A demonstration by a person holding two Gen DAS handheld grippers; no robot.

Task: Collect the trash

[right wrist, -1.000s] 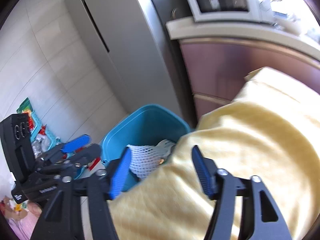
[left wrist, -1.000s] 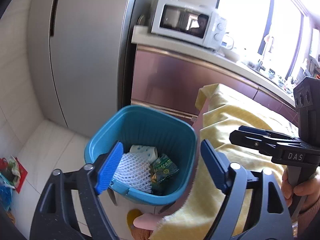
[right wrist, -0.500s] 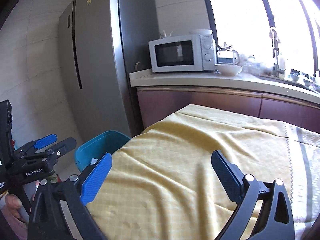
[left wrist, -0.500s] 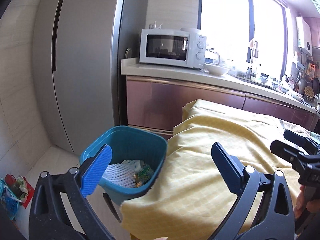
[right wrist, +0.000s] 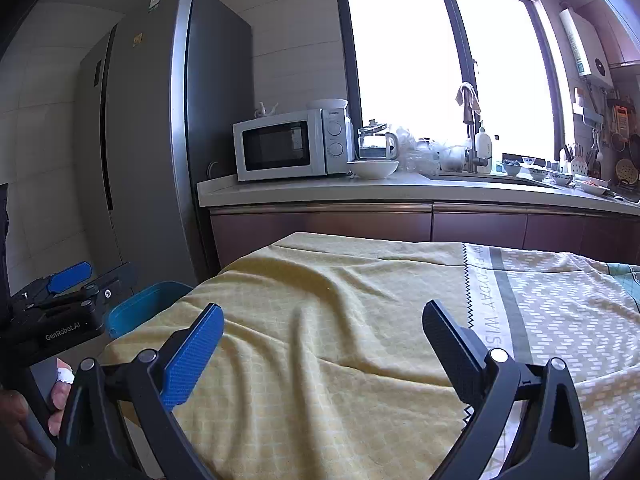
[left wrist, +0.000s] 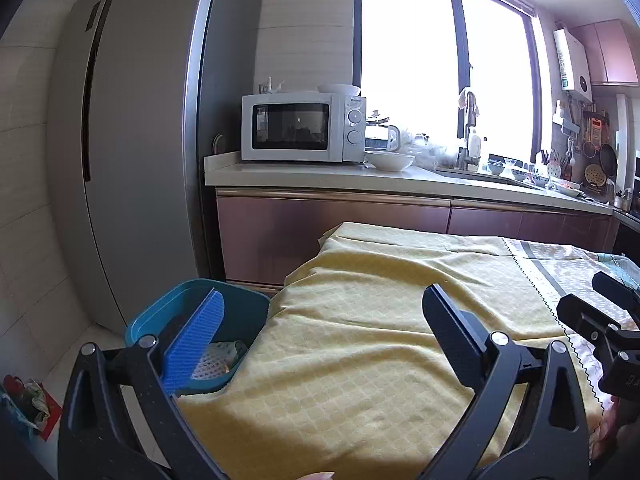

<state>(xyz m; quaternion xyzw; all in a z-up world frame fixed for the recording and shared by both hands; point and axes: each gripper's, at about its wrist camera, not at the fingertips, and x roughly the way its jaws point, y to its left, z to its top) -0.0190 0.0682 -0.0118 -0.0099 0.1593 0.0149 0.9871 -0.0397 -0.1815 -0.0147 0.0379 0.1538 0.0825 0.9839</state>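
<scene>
I see the yellow tablecloth (left wrist: 360, 360) filling most of both wrist views, its rumpled near corner draped over the table edge. Behind it stands the grey refrigerator (left wrist: 132, 160), then the counter (left wrist: 320, 174) carrying a white microwave (left wrist: 302, 128) and a white bowl (left wrist: 390, 160).

The blue trash bin (left wrist: 240, 304) sits on the floor just beside the table's left corner, between the cloth and the refrigerator. In the right wrist view only a sliver of its rim (right wrist: 136, 312) shows past the cloth.

My left gripper (left wrist: 320, 328) hangs over that corner with its jaws spread wide and nothing between them; the blue pad overlaps the bin's opening in view. My right gripper (right wrist: 322, 344) is likewise wide apart and empty above the cloth, touching nothing I can make out.

Inside the bin I can see white foam netting (left wrist: 212, 366) and a pale scrap next to it, both partly hidden by the left finger. Other contents are hidden.

Some coloured litter (left wrist: 28, 404) lies on the floor at far left, cut off by the frame.
</scene>
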